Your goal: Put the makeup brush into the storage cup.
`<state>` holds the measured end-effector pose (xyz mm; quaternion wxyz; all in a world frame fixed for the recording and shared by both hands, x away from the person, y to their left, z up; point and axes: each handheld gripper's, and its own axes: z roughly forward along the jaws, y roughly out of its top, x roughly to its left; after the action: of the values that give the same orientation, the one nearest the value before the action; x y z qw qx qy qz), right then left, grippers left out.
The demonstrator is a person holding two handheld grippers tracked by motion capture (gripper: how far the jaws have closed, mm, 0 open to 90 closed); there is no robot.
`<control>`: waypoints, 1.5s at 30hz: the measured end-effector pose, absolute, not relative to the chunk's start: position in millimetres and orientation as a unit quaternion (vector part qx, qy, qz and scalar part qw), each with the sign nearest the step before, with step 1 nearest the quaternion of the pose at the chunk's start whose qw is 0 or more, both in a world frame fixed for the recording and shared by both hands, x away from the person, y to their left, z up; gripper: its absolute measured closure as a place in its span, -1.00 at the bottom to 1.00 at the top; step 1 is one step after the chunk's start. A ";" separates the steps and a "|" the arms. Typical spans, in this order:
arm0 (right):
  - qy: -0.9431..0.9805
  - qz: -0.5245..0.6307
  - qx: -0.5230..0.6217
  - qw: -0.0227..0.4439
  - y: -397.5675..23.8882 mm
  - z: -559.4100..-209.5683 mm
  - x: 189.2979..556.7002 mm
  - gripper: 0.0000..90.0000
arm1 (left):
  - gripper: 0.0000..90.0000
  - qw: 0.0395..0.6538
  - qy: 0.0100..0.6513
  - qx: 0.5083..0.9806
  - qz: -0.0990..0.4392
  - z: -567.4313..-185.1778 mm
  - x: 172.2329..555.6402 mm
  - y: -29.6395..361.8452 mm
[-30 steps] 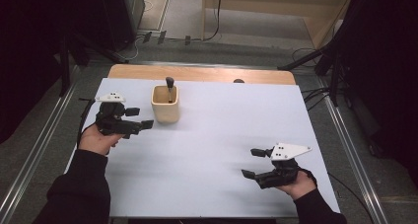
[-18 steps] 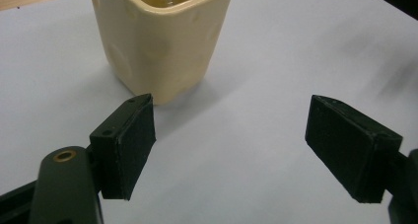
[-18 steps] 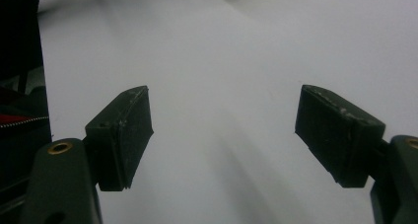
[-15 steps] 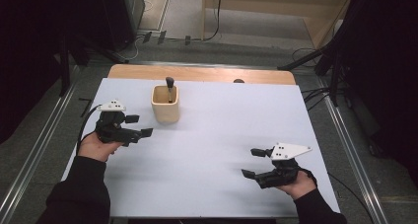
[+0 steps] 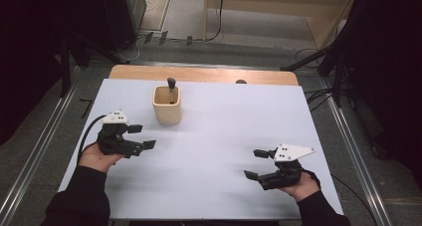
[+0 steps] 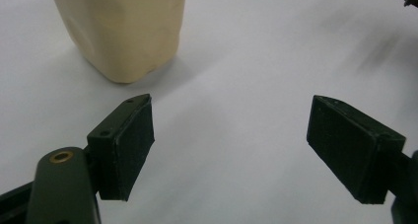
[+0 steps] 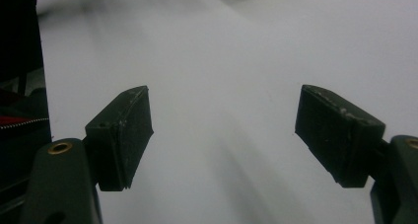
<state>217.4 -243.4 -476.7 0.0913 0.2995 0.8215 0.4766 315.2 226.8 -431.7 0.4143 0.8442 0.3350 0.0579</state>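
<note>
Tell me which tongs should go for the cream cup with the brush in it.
Left. The left tongs sit open just beside the cream cup, whose wall looms close in the left gripper view. The right tongs, also open, are across the white table, much farther off.

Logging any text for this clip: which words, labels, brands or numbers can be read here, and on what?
None readable.
Cup: plain, unmarked.
Sheet: blank.
Left hand-held gripper and right hand-held gripper: dark dots on their grey plates, no legible lettering.

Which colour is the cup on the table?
The cup is pale cream-beige, clearest in the left gripper view.
</note>
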 end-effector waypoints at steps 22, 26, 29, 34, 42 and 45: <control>0.820 0.480 0.300 0.091 -243.7 -476.4 216.9 -0.49 | -0.60 0.401 0.301 0.864 0.049 -442.2 285.7 221.2; 0.819 0.481 0.300 0.092 -243.7 -476.4 216.8 -0.49 | -0.60 0.397 0.297 0.867 0.049 -445.2 280.9 222.1; 0.819 0.481 0.300 0.092 -243.4 -476.4 216.8 -0.49 | -0.60 0.394 0.297 0.868 0.048 -447.4 279.2 223.3; 0.819 0.481 0.299 0.092 -243.4 -476.2 216.7 -0.49 | -0.60 0.384 0.292 0.874 0.050 -451.0 276.1 223.2; 0.818 0.483 0.299 0.091 -243.0 -475.8 216.4 -0.49 | -0.60 0.376 0.288 0.879 0.052 -455.0 274.1 224.1; 0.819 0.483 0.297 0.091 -242.9 -475.8 216.5 -0.49 | -0.60 0.374 0.290 0.879 0.051 -455.6 274.1 224.5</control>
<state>216.5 -242.9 -475.8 0.0914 0.2975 0.8185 0.4829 274.1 224.5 -455.6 0.3743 0.8794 0.2898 0.0507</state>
